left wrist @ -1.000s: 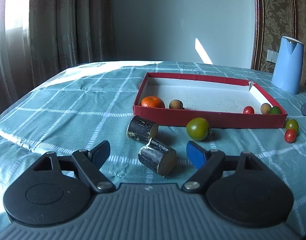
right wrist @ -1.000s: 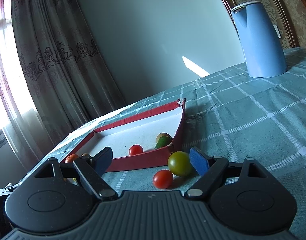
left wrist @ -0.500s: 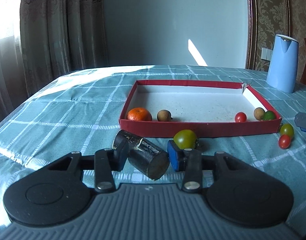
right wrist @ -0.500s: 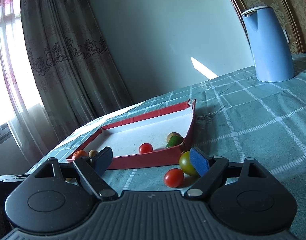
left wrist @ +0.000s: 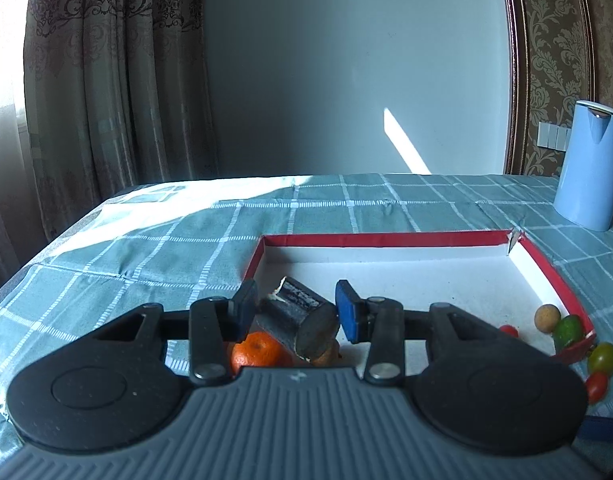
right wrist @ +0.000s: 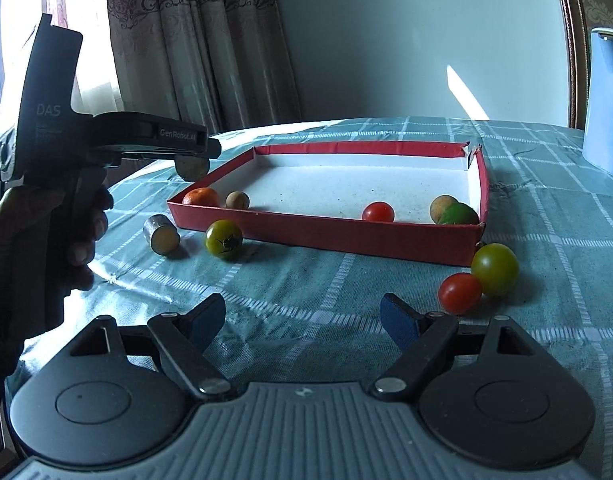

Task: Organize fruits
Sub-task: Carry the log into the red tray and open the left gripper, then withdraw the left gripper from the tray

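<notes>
Left tongs [left wrist: 296,312] clamp a dark cane piece [left wrist: 300,322] raised above the red tray [left wrist: 386,239], an orange [left wrist: 256,352] beneath. Right tongs [right wrist: 302,322] gape empty over the counter [right wrist: 306,280]; red tomato [right wrist: 459,293] and green tomato [right wrist: 495,269] lie just beyond, rightward.

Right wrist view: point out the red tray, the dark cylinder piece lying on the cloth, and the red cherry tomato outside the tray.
red tray [right wrist: 330,229], right wrist view, on its near outer wall.
dark cylinder piece [right wrist: 165,239], right wrist view, on its pale cut end face.
red cherry tomato [right wrist: 460,293], right wrist view, on its rounded front.
</notes>
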